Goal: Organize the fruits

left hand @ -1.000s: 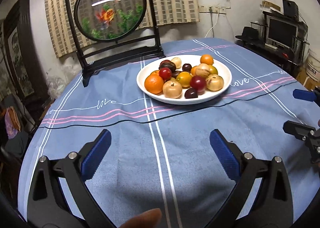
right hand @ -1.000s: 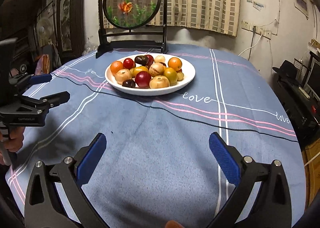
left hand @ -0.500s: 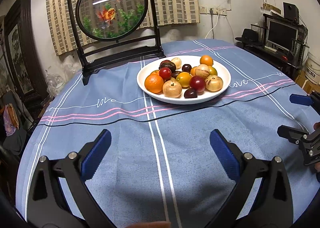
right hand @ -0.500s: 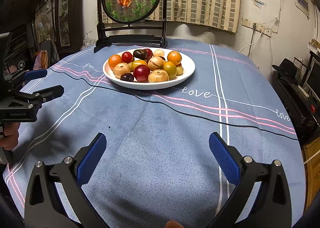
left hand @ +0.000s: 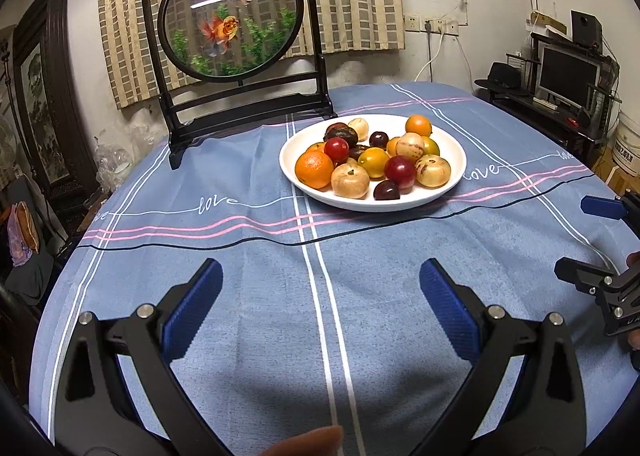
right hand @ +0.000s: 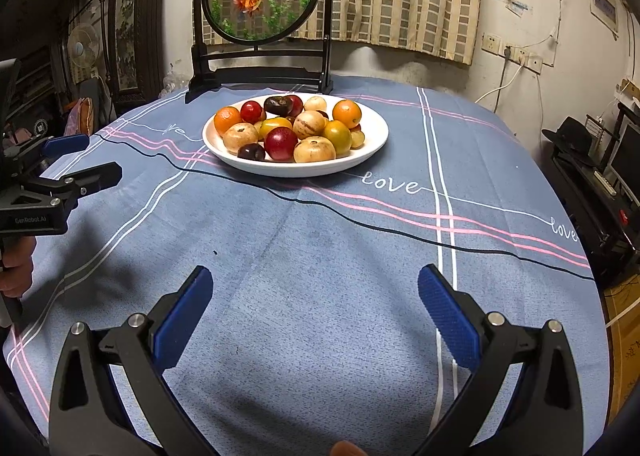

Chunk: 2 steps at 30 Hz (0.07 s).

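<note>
**Both claws open and empty, fruit plate ahead**

The left gripper point(left hand: 320, 284) is spread wide, holding nothing; its black arms carry ribbed blue pads point(left hand: 192, 308). It hovers over a blue woven tablecloth point(left hand: 260, 268) with white and pink stripes. The right gripper point(right hand: 314, 288) is equally wide apart and empty, with the same ribbed blue pads point(right hand: 448, 316).

The round white plate point(left hand: 448, 192) sits well ahead of the left claw, slightly to its right; from the right claw it lies ahead, slightly to the left. It holds piled round fruits point(left hand: 372, 162): a dimpled orange point(left hand: 314, 169), glossy red and dark ones, and smooth tan ones.

Beyond the plate stands a black-framed round screen point(left hand: 230, 18) showing goldfish.
</note>
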Motion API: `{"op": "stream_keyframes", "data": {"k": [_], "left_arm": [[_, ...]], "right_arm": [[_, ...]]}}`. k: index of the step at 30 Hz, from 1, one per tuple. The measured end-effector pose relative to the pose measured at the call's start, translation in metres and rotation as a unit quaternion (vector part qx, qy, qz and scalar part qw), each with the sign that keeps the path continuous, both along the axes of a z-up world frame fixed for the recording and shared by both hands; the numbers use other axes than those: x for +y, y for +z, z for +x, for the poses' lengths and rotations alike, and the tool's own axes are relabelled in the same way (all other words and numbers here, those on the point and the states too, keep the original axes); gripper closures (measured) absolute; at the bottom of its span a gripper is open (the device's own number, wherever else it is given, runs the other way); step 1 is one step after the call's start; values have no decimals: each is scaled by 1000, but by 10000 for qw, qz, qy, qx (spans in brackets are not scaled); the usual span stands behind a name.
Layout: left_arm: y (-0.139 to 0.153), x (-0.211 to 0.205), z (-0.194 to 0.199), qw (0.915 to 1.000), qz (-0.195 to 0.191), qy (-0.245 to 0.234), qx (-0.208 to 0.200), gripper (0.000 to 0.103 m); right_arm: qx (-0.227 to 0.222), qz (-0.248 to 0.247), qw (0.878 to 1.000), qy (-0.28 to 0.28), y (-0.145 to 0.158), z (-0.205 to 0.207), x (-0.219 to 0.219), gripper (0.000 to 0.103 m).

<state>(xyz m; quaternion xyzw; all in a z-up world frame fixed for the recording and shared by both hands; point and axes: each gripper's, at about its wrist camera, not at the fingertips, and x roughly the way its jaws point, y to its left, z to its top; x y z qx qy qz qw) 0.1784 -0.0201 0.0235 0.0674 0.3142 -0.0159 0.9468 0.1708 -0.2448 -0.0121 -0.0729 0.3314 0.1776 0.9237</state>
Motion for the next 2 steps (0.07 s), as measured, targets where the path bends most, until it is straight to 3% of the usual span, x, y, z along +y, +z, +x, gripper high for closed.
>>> {"op": "stream_keyframes", "data": {"k": [2], "left_arm": [[0, 0, 1, 10000, 17, 11, -8, 2]], "right_arm": [[-3, -1, 10000, 0, 0, 0, 0, 1]]}}
